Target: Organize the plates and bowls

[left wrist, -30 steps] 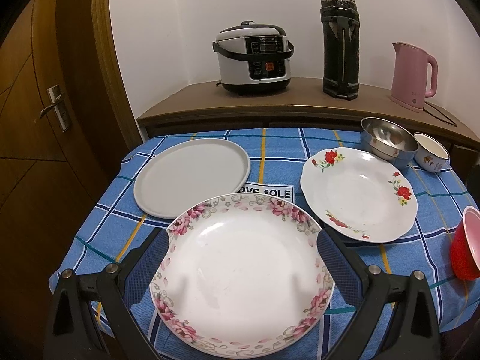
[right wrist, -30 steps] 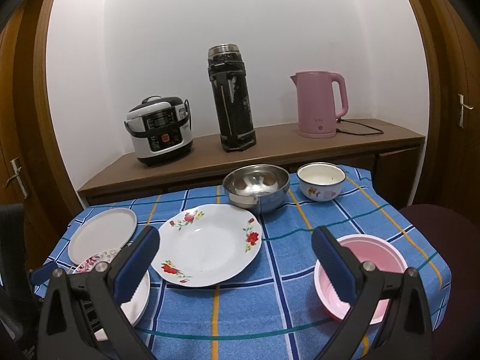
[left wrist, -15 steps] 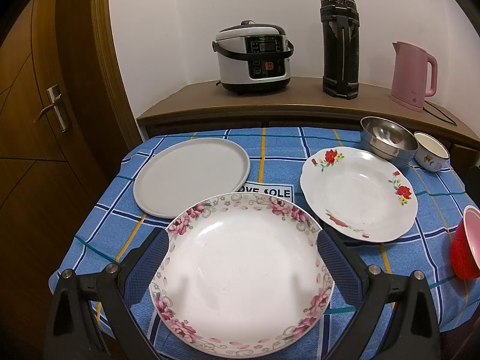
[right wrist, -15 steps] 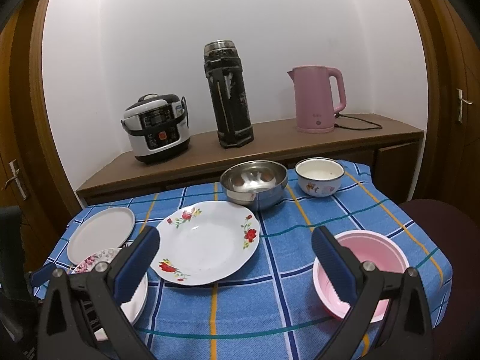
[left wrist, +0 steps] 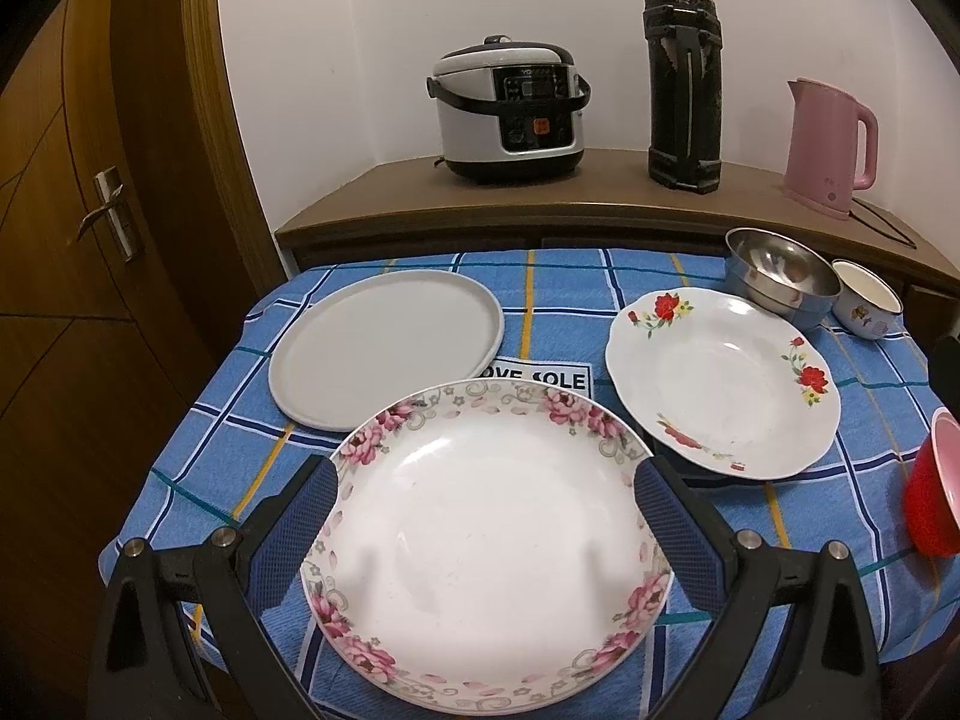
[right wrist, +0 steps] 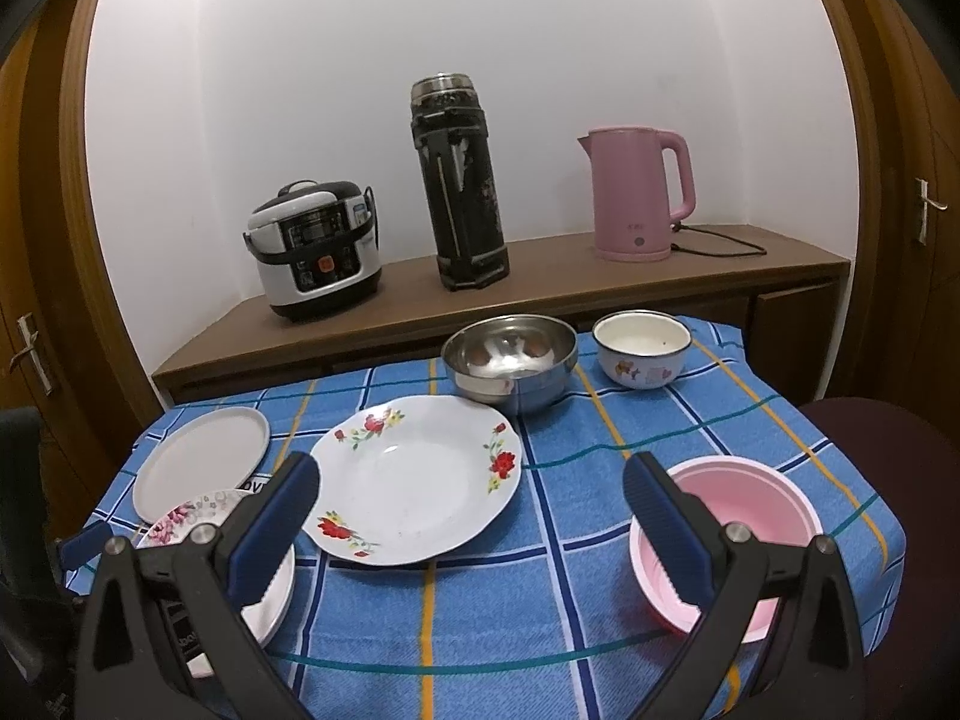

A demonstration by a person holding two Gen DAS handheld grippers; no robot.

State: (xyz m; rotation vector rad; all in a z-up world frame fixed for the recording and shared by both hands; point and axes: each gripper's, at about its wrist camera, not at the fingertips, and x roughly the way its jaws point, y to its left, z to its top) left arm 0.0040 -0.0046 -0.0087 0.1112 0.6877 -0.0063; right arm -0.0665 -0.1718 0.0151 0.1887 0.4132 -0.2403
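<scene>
Straddling the pink-flowered plate (left wrist: pixel 486 546), the left gripper (left wrist: pixel 483 516) has its fingers spread wide, one blue pad (left wrist: pixel 288 531) off each side of the rim, not gripping it. Behind that plate lies the grey plate (left wrist: pixel 384 348); to its right, the red-flowered plate (left wrist: pixel 720 378). The right gripper (right wrist: pixel 471 525) hangs released, its right finger over the pink bowl (right wrist: pixel 750 510), well right of the pink-flowered plate.

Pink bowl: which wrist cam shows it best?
Right wrist view. The pink bowl sits whole on the blue checked tablecloth, with its rim and inside visible, partly behind the right gripper's finger. The left wrist view catches only a cropped sliver at the frame's right edge: red outside, pink rim.
</scene>
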